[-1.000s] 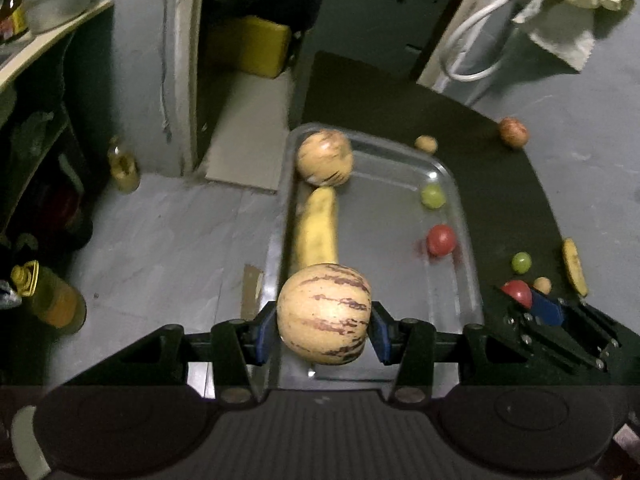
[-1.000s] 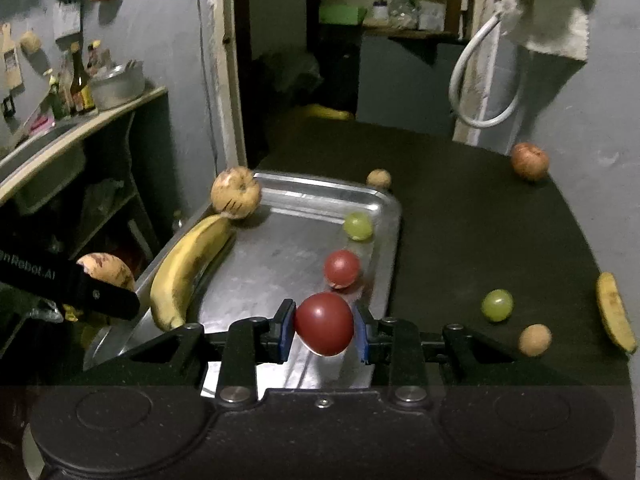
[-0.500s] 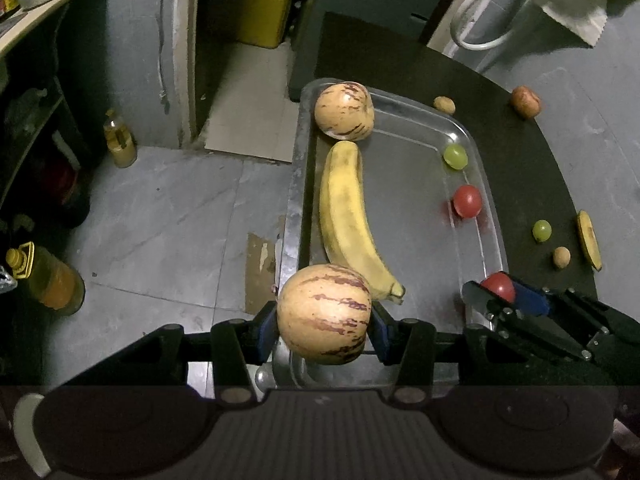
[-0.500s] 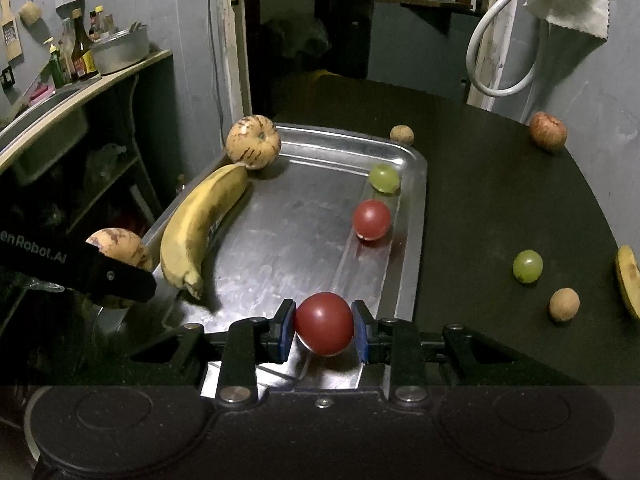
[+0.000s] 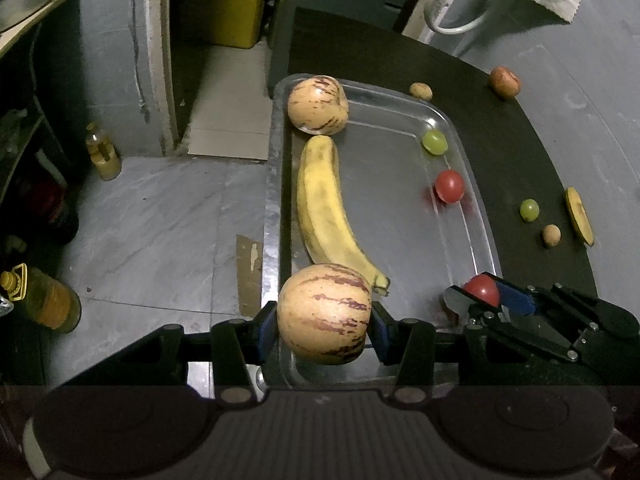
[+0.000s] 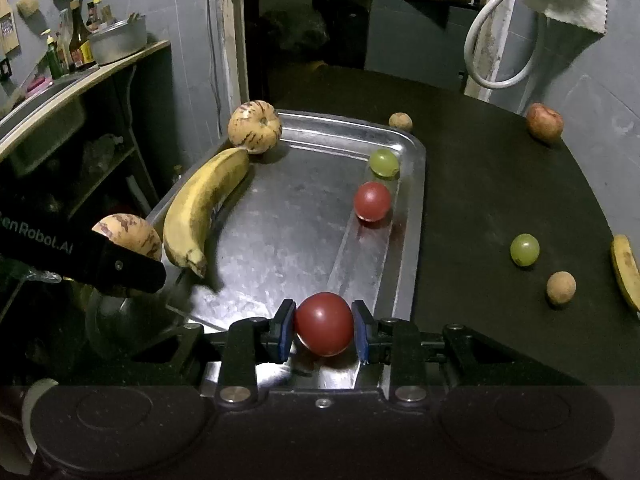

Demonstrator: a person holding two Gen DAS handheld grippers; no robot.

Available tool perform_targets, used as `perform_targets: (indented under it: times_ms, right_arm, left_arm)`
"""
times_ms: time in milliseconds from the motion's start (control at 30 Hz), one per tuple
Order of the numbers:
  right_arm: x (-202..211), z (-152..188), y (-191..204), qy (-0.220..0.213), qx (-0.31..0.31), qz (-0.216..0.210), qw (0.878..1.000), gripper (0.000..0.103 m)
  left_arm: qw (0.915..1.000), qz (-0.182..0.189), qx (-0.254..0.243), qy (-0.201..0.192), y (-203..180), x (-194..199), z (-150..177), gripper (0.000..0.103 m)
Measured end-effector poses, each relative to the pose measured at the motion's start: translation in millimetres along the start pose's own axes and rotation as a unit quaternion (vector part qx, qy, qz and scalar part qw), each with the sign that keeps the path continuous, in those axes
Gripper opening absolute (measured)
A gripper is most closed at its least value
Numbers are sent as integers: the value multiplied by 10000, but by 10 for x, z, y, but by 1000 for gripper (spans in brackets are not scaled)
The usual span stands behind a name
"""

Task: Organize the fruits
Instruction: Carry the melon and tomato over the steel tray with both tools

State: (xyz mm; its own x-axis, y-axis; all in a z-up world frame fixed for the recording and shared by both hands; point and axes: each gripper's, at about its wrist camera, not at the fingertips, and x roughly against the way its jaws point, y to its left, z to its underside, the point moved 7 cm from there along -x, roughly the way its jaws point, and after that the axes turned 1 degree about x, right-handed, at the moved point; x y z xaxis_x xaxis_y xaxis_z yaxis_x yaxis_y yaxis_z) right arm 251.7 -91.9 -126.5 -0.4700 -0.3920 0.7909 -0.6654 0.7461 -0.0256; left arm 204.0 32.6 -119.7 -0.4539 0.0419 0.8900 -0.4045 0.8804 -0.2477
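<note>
My left gripper (image 5: pixel 324 330) is shut on a striped cream melon (image 5: pixel 324 314), held over the near left corner of the steel tray (image 5: pixel 396 216). Over the tray's near right part my right gripper (image 6: pixel 323 330) is shut on a red tomato (image 6: pixel 324 324); it also shows in the left wrist view, where the right gripper (image 5: pixel 480 300) grips the tomato (image 5: pixel 482 287). Inside the tray lie a banana (image 6: pixel 204 204), a second striped melon (image 6: pixel 254 127), a green grape (image 6: pixel 384 162) and another red tomato (image 6: pixel 372 201).
On the dark round table (image 6: pixel 500 200) right of the tray lie a green grape (image 6: pixel 524 249), two small brown fruits (image 6: pixel 561 287) (image 6: pixel 400 121), a reddish apple (image 6: pixel 544 122) and a banana piece (image 6: pixel 626 270). Bottles (image 5: pixel 40 300) stand on the floor at left; a shelf (image 6: pixel 80 80) is beyond.
Both grippers drew back toward the tray's near end with their fruits still held; more of the banana and tray now shows ahead of them.
</note>
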Motion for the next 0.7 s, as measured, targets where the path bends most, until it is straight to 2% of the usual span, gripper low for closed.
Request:
perform_targets:
  times_ms: [700]
  right_arm:
    - [45, 141, 31, 144, 196, 30, 9997, 33]
  left_arm:
    - [9992, 150, -70, 358, -86, -157, 120, 52]
